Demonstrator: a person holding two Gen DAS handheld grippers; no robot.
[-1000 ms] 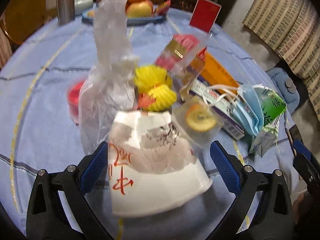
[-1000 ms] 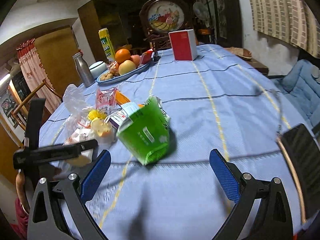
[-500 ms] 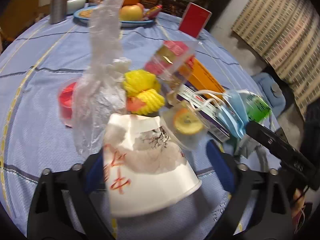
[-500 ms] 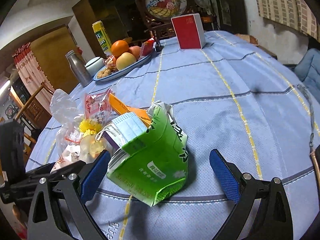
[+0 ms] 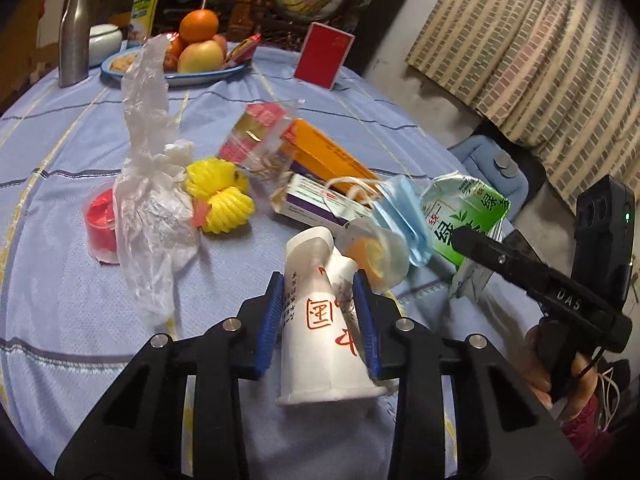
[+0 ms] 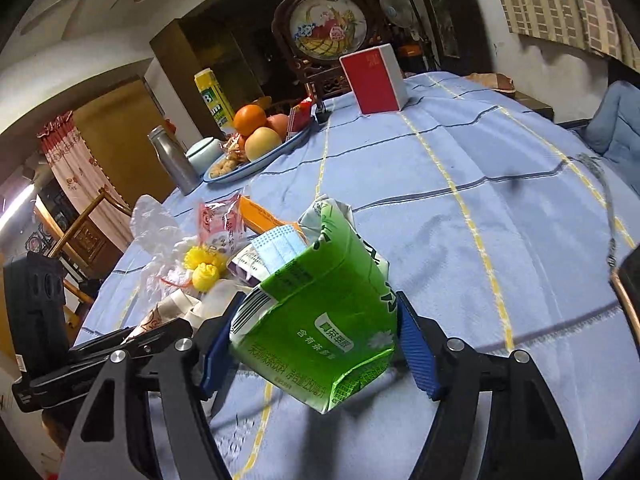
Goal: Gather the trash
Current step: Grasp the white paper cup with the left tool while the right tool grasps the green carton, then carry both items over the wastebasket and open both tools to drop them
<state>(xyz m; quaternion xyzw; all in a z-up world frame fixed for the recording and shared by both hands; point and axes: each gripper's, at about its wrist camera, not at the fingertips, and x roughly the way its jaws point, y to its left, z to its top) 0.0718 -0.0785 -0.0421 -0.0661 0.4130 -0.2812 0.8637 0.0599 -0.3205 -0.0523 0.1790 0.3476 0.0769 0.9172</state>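
left gripper [image 5: 320, 316] fingers clamped on crushed paper cup [image 5: 320, 344], right gripper [image 6: 316, 344] fingers pinching green carton [image 6: 320, 320], both over blue bench [image 6: 460, 208]

Pinched between the blue pads of the right gripper [image 6: 316, 344]: a crumpled green drink carton [image 6: 320, 316], tilted above a blue checked tablecloth [image 6: 460, 208]. Just behind, a blue face mask [image 6: 280, 246], yellow mesh balls [image 6: 204, 268], a clear plastic bag [image 6: 154, 224]. Farther back, a fruit plate [image 6: 256, 160] and red box [image 6: 374, 80].
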